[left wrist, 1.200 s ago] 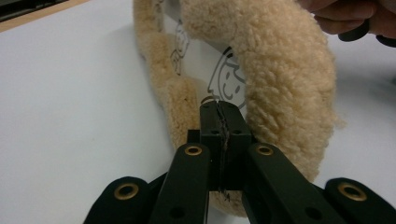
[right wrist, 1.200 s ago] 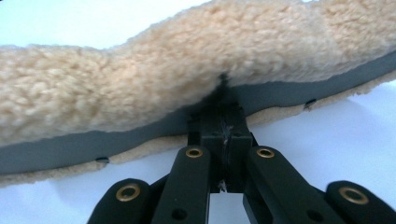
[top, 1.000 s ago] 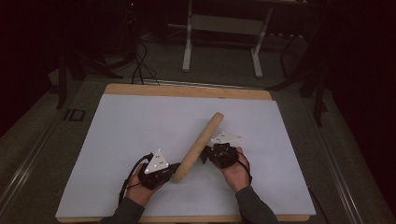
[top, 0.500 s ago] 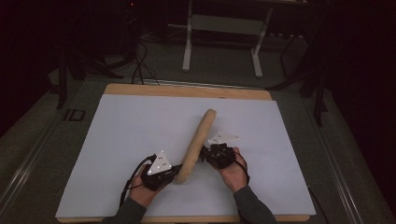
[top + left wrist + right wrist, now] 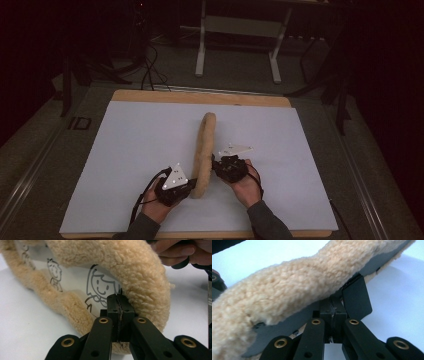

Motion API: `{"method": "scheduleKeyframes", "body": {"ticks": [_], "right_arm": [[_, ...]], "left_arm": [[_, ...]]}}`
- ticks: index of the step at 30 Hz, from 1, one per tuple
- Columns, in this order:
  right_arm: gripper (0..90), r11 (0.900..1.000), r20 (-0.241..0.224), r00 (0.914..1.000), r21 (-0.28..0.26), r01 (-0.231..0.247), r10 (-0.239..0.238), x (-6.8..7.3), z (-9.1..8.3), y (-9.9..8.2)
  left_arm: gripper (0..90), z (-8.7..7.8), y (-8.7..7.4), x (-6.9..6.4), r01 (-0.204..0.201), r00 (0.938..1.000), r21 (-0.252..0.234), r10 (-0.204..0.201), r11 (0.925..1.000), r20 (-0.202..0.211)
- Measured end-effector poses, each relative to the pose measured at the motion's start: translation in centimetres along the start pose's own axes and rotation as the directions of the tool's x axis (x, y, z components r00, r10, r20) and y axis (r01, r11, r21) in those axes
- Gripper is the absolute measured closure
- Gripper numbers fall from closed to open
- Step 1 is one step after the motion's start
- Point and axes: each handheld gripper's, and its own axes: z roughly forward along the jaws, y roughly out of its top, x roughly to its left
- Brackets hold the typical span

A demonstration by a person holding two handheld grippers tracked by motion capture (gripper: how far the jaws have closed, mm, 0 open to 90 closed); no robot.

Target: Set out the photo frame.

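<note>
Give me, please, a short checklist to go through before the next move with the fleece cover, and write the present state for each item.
1. Left gripper shut on the fleece cover: ok, the jaws are pressed together on its inner edge.
2. Right gripper shut on the cover: ok, the jaws meet on the dark underside edge.
3. Both grips at the same end: ok, in the high view the left gripper and the right gripper are on either side of the near end.
4. Far end of the cover resting on the white sheet: cannot tell.
5. Cover inside the sheet's edges: ok.
6. How deep each grip bites: cannot tell; the fleece hides the jaw tips.
</note>
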Motion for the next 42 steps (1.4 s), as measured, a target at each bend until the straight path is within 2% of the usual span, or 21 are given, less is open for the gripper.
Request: {"method": "scheduleKeyframes", "body": {"ticks": [23,27,28,31,33,42], "right_arm": [[90.0,0.9979,-0.034,0.9984,0.043,0.048,-0.046,0.2,0.1,-0.4],[90.0,0.9984,-0.034,0.9987,0.041,0.04,-0.039,0.0,0.1,-0.4],[90.0,0.9985,-0.04,0.9985,0.039,0.038,-0.037,0.0,0.1,-0.4],[90.0,0.9999,-0.099,0.9951,0.015,0.005,-0.003,-0.3,0.0,-0.5],[90.0,0.9998,-0.089,0.9961,0.017,0.005,-0.004,-0.3,0.1,-0.5],[85.7,0.9966,0.003,0.9978,0.049,0.065,-0.066,-0.4,-0.7,-0.5]], "left_arm": [[90.0,0.9,0.2,-0.6,-0.01,0.9999,-0.004,0.01,0.9999,-0.001],[90.0,1.5,0.2,-1.3,-0.042,0.9991,0.014,0.042,0.999,0.01],[90.0,1.7,0.2,-1.6,-0.049,0.9988,0.014,0.049,0.9987,0.006],[90.0,1.8,0.3,-1.5,-0.048,0.9986,0.017,0.048,0.9987,0.021],[90.0,1.9,0.3,-1.5,-0.045,0.9986,0.017,0.045,0.9988,0.026],[88.0,2.0,0.3,-1.6,-0.062,0.9979,0.035,0.061,0.9975,0.02]]}}
